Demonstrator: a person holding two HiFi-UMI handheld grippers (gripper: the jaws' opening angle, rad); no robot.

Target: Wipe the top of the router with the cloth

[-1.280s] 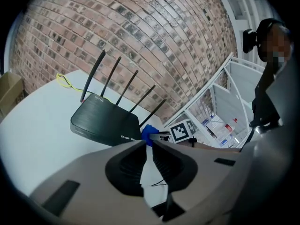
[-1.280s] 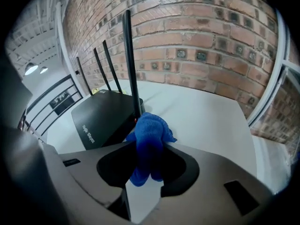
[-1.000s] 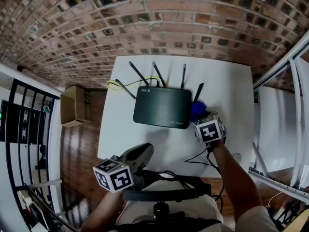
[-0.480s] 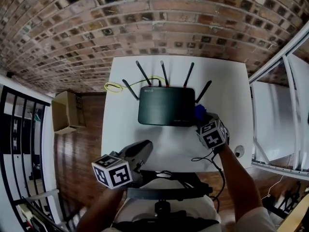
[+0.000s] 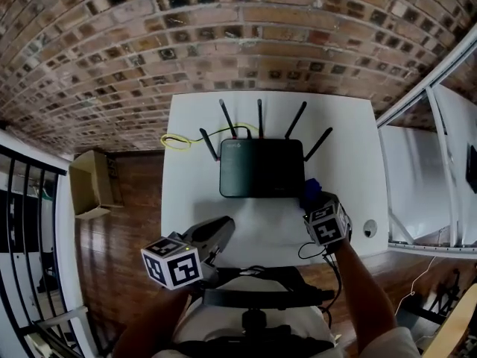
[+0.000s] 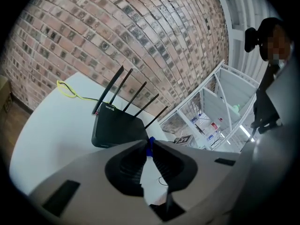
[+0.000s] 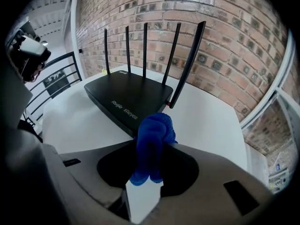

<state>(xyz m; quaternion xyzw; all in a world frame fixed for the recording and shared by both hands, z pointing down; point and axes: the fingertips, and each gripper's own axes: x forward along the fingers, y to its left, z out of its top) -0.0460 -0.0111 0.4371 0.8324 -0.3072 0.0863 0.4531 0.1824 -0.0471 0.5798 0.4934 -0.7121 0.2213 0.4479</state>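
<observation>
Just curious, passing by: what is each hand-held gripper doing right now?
Left hand-held gripper: closed, empty.
Right hand-held gripper: closed on the crumpled blue cloth.

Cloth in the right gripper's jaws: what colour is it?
The cloth is solid bright blue, no pattern. It shows best in the right gripper view.
</observation>
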